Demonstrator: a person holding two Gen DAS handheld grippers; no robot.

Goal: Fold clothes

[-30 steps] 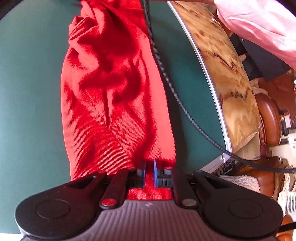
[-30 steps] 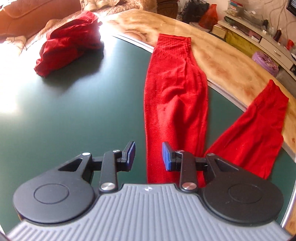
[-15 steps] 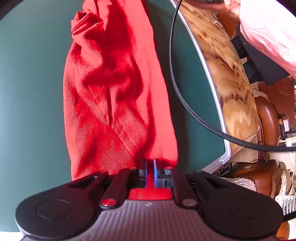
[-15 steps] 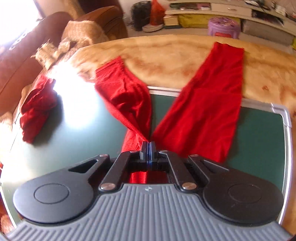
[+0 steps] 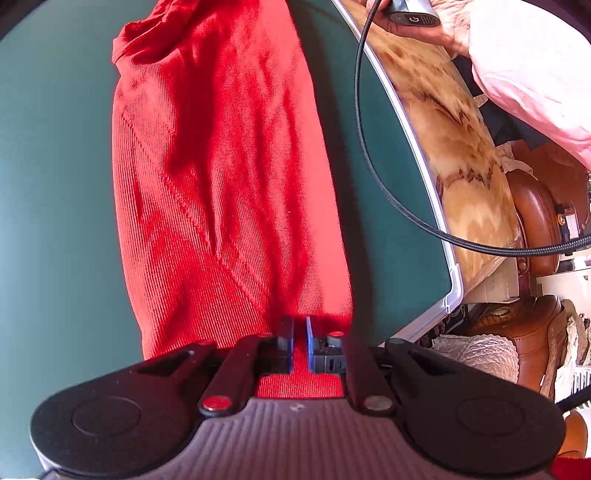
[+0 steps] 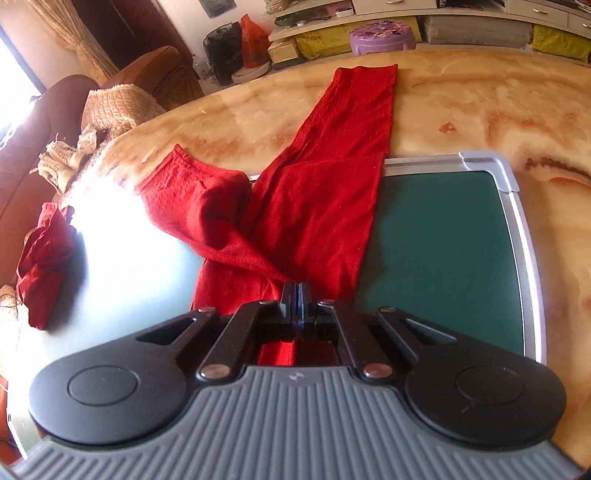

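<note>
A pair of red ribbed trousers [image 5: 229,192] lies stretched along the green mat [image 5: 55,184]. My left gripper [image 5: 300,341] is shut on the trousers' near edge, with red cloth pinched between its blue pads. In the right wrist view the two trouser legs [image 6: 325,184] spread in a V from the mat onto the marble table. My right gripper [image 6: 295,295] is shut on the red cloth where the legs meet; the left leg [image 6: 199,199] is bunched and pulled toward the right one.
A second crumpled red garment [image 6: 40,258] lies at the mat's far left. The mat's grey frame [image 6: 517,206] rests on a marble table [image 6: 480,103]. A person's hand [image 5: 439,29] in a pink sleeve holds the other gripper, and a black cable [image 5: 373,166] hangs over the mat. Brown sofas stand behind.
My right gripper swung across to the trousers' crotch, rolled, and went from open to shut on the cloth, dragging the left leg over. The left gripper kept its grip and place.
</note>
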